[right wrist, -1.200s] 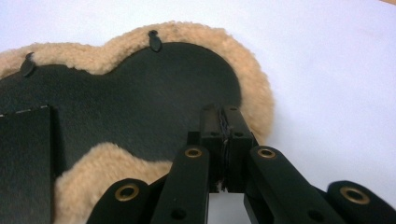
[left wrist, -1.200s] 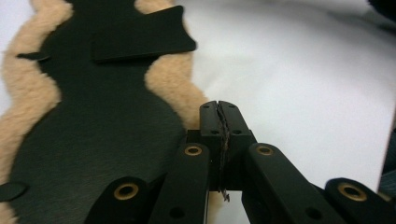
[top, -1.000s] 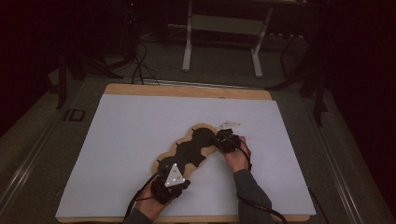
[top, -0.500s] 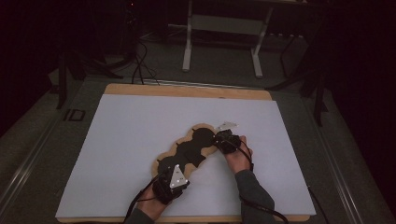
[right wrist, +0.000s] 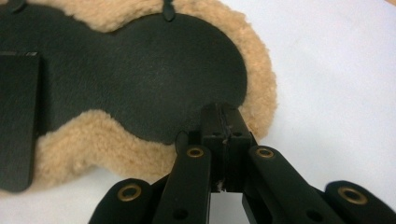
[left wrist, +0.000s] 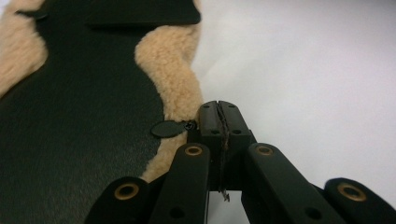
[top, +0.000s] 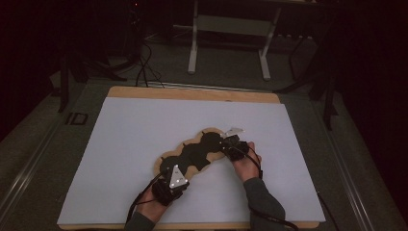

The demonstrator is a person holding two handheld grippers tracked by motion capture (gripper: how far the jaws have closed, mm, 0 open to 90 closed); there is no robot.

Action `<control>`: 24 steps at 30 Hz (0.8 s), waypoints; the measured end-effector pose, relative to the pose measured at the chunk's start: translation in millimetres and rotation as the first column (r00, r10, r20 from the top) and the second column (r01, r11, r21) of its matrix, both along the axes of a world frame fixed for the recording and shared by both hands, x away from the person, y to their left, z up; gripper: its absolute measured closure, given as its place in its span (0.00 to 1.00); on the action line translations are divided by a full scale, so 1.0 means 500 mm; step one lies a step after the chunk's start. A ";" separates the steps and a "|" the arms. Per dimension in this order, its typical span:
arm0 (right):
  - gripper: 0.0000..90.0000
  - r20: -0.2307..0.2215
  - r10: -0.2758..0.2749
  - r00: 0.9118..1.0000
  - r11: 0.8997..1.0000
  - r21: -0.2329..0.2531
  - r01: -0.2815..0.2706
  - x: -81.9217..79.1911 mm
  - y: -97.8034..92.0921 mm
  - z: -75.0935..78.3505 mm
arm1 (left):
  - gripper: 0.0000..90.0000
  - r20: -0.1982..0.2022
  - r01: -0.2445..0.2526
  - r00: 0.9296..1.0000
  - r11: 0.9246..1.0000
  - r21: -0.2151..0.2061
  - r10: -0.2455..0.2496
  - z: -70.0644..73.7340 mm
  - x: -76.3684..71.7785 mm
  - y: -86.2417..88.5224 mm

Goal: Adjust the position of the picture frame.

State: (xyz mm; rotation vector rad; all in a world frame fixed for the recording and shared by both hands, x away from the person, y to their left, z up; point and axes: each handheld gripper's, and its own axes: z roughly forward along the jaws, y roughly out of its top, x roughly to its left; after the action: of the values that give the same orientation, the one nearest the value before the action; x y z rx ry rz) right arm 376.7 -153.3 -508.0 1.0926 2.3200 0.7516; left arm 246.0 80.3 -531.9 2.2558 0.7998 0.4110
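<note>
From the high view, we see a long wavy pad point(top: 195, 153) lying flat on the white table cover point(top: 134, 144). It is black on top with a tan fluffy edge. It runs from 7 o'clock up to 1 o'clock, a little below the middle of the table. Our left gripper point(top: 169, 185) sits at the pad's 7 o'clock end, and our right gripper point(top: 230, 147) sits at its 1 o'clock end. We think the pad is light, soft and bendy, so it will sag if we lift just one end. Taking it by both ends, at the fluffy edge, looks best to us. The fluff is thick there and should not slip.

In the left gripper view, the jaws of our left gripper point(left wrist: 219, 122) are pressed tight together. A thin bit of something sticks out between them, but we cannot tell if it is the pad. The tan fluffy edge point(left wrist: 170, 70) is just beside the tips, at 10 o'clock. A small black tab point(left wrist: 167, 128) lies at 9 o'clock, almost touching them.

In the right gripper view, the jaws of our right gripper point(right wrist: 223, 123) are squeezed together too. They sit right on the fluffy edge point(right wrist: 261, 84) where it meets the black top point(right wrist: 140, 79), and they seem to pinch it. A black strap point(right wrist: 17, 121) lies on the pad at 9 o'clock.
</note>
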 end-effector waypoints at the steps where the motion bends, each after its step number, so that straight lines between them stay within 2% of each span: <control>1: 1.00 -0.006 -0.001 1.000 1.000 0.000 0.001 -0.003 -0.001 0.001 | 1.00 -0.002 -0.015 1.000 1.000 -0.003 0.015 0.000 0.005 0.006; 13: 1.00 -0.017 -0.004 1.000 1.000 0.006 0.004 -0.018 -0.008 0.001 | 1.00 -0.004 -0.053 0.999 0.999 -0.008 0.053 -0.001 0.021 0.024; 18: 1.00 -0.036 -0.013 0.999 0.999 0.052 0.015 -0.025 -0.016 -0.001 | 1.00 0.014 -0.079 0.997 0.997 0.009 0.079 -0.001 0.026 0.027; 24: 1.00 -0.045 -0.016 0.999 0.999 0.050 0.018 -0.030 -0.017 0.001 | 1.00 0.017 -0.099 0.995 0.995 0.007 0.099 -0.002 0.033 0.032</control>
State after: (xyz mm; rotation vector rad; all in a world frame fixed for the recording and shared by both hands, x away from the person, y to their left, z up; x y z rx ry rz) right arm 361.6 -161.9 -507.6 1.1609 2.3372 0.7910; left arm 262.3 96.3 -532.9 2.2233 0.9057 0.4791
